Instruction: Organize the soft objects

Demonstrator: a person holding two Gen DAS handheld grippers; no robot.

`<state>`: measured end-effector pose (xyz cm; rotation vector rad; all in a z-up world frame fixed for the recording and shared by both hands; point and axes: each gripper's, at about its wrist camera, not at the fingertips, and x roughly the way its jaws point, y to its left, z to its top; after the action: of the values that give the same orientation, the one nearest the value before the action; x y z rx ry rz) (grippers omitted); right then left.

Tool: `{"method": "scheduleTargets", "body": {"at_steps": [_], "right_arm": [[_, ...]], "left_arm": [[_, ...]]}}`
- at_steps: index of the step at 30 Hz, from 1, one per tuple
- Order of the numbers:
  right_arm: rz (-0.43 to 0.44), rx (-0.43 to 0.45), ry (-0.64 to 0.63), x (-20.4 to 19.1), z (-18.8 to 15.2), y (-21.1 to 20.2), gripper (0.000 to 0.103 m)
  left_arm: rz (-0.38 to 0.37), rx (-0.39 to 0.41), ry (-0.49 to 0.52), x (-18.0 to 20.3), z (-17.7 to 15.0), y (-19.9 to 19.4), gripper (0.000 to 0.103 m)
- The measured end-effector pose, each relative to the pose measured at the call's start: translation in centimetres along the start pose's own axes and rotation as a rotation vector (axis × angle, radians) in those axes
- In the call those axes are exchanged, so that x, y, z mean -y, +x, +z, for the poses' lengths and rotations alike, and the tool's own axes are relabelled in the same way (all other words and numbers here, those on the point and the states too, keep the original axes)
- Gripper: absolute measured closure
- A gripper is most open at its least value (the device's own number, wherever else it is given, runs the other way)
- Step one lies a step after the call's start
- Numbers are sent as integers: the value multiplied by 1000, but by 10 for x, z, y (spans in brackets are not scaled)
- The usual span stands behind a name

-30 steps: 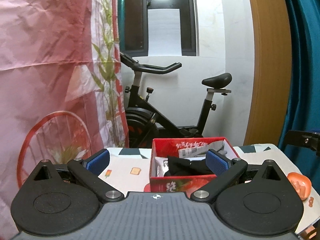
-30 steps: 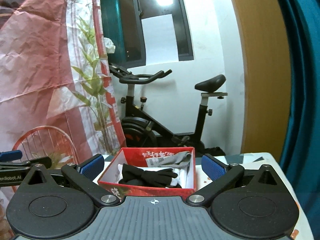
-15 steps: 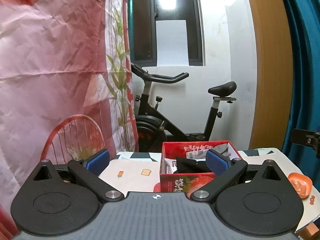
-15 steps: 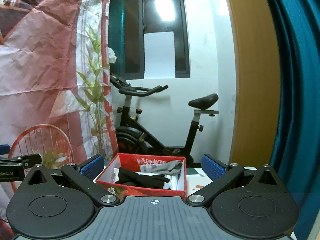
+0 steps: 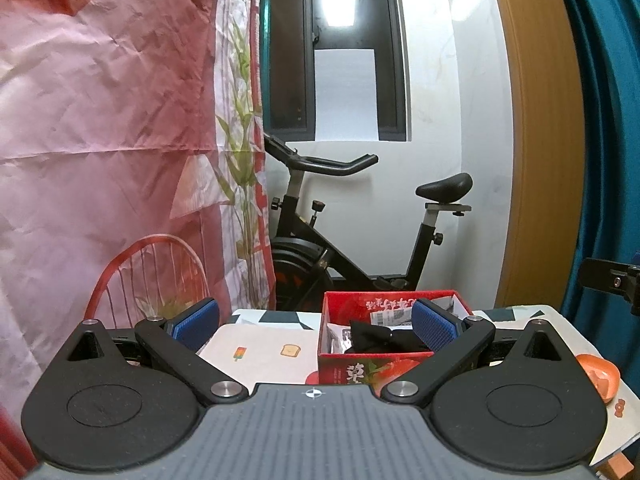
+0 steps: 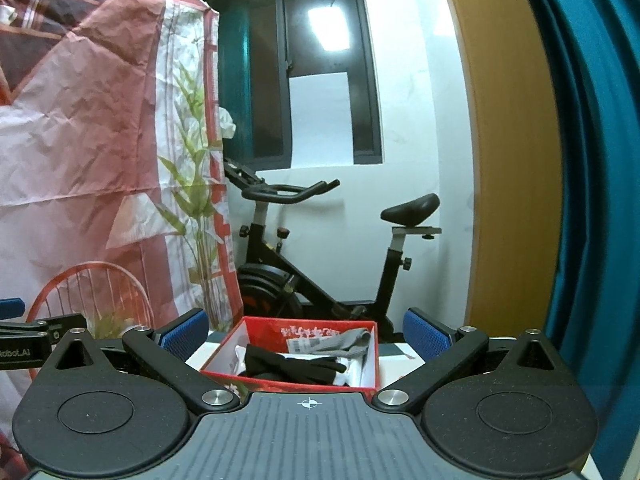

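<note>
A red cardboard box (image 5: 372, 370) (image 6: 362, 326) stands on the table with a printed cloth (image 5: 260, 350). Inside lie a black soft item (image 5: 384, 338) (image 6: 292, 366), a grey one (image 6: 348, 340) and white pieces. My left gripper (image 5: 316, 320) hangs open above the table's near side, its right pad in front of the box, nothing between its fingers. My right gripper (image 6: 306, 330) is open too, held back from the box and framing it, empty. The other gripper's tip shows at each view's edge.
An orange bowl (image 5: 600, 374) sits on the table's right edge. Behind the table stands a black exercise bike (image 5: 352, 248) (image 6: 320, 256). A pink printed sheet (image 5: 112, 160) hangs on the left, a teal curtain (image 6: 596, 200) on the right, beside a wooden door frame (image 5: 536, 160).
Both grippers have risen and drawn back from the box, which now looks smaller and lower in each view. Both stayed open and empty.
</note>
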<state>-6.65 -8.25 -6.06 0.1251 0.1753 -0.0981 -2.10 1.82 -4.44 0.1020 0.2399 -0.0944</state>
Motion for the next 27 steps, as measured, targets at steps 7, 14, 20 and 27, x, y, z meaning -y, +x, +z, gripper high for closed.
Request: {"method": "scheduleTargets", "body": {"at_steps": [7, 14, 20, 27], "right_arm": [[-5, -6, -1, 0, -1, 1, 0], [-4, -5, 1, 0, -1, 1, 0], [-4, -5, 1, 1, -1, 1, 0], [-3, -3, 3, 1, -1, 1, 0]], "left_arm": [[-2, -6, -8, 1, -1, -1, 0], [-2, -10, -11, 2, -1, -2, 0], [-5, -14, -14, 2, -1, -2, 0], [-4, -14, -17, 2, -1, -3, 0]]}}
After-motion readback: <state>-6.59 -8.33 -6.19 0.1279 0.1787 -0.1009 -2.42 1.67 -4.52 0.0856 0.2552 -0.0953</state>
